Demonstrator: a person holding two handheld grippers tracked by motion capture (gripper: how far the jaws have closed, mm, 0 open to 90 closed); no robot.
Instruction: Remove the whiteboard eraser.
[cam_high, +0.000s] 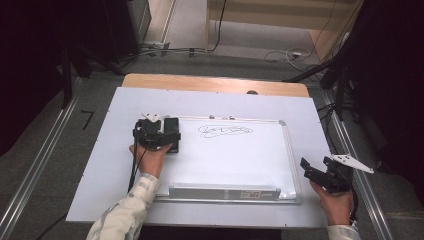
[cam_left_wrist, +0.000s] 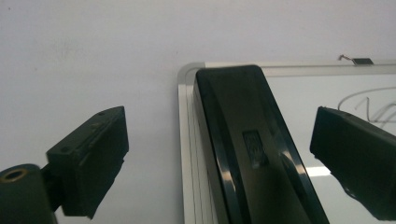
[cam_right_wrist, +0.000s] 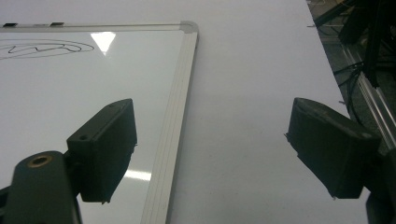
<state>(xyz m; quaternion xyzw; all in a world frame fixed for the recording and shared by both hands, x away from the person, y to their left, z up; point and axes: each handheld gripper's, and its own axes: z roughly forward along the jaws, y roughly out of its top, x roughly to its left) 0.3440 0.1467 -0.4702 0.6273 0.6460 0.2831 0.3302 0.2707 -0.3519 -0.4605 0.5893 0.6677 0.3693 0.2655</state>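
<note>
Well, the biggest thing is the desk (cam_high: 100, 165), with a white sheet over it. On it lies a flat whiteboard (cam_high: 235, 160) with a silver frame. It has a black scribble (cam_high: 225, 131) near its far edge. The board is wide, thin and stiff, and its face looks shiny and slippery. Next comes a long grey tray (cam_high: 224, 192) along the board's near edge. Then there is a black eraser (cam_left_wrist: 247, 140), lying on the board's far left corner. It looks like a hard, smooth plastic block, light and not easy to break. Its top is glossy, so I think it could slip. The long sides look like the best place to pinch it, around the middle. The left claw (cam_left_wrist: 219, 158) is wide open, with one jaw on each side of the eraser, not touching it yet. The right claw (cam_right_wrist: 210, 149) is wide open too and holds nothing. It hangs over the board's right edge, well away from the eraser.
</note>
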